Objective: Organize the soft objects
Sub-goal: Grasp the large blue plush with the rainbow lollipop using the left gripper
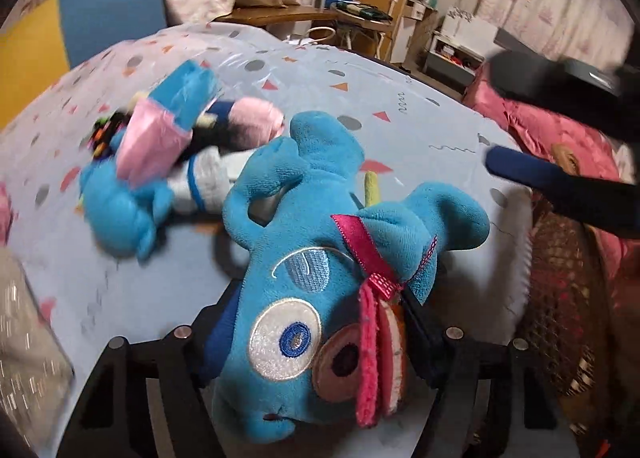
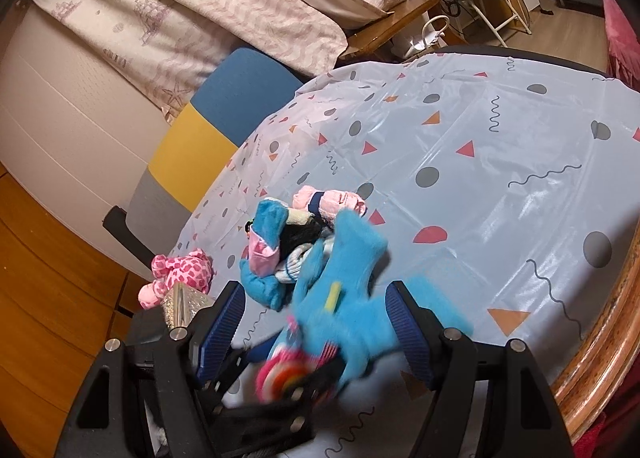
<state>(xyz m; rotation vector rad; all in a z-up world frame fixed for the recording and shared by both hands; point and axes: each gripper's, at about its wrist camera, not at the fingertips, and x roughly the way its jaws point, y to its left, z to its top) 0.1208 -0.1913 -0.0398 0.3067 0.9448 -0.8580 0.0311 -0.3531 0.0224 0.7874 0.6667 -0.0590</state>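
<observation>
Your left gripper point(image 1: 316, 322) pinching the fuzzy blue plush dog with pink ribbon point(image 1: 304, 258), lower centre, over glossy patterned tablecloth point(image 1: 420, 105), your right gripper point(image 2: 316, 322) jaws spread, ribbed blue pads point(image 2: 224, 318) gripping nothing, pile of small plush toys point(image 1: 160, 161) centre left.

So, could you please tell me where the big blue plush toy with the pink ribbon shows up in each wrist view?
Left wrist view: the blue plush toy fills the lower centre, its head between the left gripper's fingers.
Right wrist view: the same toy, blurred, sits bottom centre, between the right gripper's open fingers.
Shared landmark: the pile of small soft toys on the patterned tablecloth, just beyond it.
</observation>
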